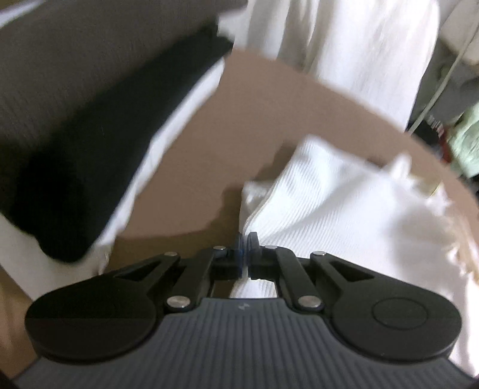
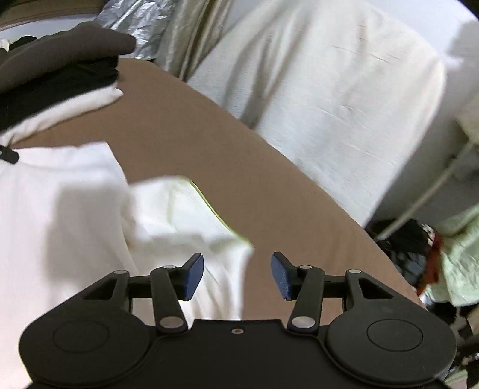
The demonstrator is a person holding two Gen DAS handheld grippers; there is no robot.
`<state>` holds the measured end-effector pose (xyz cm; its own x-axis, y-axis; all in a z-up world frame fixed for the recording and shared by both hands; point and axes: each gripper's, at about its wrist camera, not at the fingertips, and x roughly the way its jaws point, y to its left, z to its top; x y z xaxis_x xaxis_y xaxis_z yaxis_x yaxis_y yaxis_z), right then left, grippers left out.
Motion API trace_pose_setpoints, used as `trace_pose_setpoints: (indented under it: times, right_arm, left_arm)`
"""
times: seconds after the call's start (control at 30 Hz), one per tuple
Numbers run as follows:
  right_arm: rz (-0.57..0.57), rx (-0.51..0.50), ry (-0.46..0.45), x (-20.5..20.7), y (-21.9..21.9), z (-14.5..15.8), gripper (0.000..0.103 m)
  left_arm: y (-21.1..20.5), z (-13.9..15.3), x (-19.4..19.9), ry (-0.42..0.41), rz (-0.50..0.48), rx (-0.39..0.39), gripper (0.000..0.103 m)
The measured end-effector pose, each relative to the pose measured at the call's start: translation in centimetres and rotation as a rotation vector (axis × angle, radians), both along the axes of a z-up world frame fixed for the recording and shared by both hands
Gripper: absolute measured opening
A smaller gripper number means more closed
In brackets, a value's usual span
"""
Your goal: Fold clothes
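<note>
The left claw (image 1: 246, 250) is pinching the white shirt's (image 1: 329, 209) edge, lower centre of the frame on the brown table (image 1: 254, 119). The right claw (image 2: 238, 276) is hanging open over its corner; regripping there should keep the fold square.

Brown round table top (image 2: 239, 167) in the middle, curved at its far edge. Behind it a big cream curtain (image 2: 329, 89) with soft folds, next to some shiny silver sheet (image 2: 137, 21). Messy dark corner (image 2: 410, 239) low on the right.
</note>
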<state>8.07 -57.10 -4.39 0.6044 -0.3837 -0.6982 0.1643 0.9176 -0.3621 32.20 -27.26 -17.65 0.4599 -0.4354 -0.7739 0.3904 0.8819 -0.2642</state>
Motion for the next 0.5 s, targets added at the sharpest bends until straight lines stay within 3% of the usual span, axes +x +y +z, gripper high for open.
trace_pose_setpoints:
  times: [0.2,0.37,0.43,0.5]
  right_arm:
    - [-0.057,0.048,0.014,-8.3,-3.0,-2.4,0.058]
    - [-0.001,-0.048,0.109,-12.3,-2.3,-6.2,0.058]
    - [0.009,-0.145,0.105,-12.7,-1.9,-7.6,0.058]
    - [0.022,-0.169,0.089,-12.3,-2.4,-8.6,0.058]
  left_arm:
    - [-1.4,-0.8,-0.1,0.002,0.029,0.082,0.010]
    - [-1.5,-1.0,-0.1,0.000,0.050,0.082,0.010]
    - [-1.8,-0.8,-0.2,-0.020,0.041,0.095,0.010]
    - [-2.2,-0.6,-0.5,-0.046,0.025,0.112,0.010]
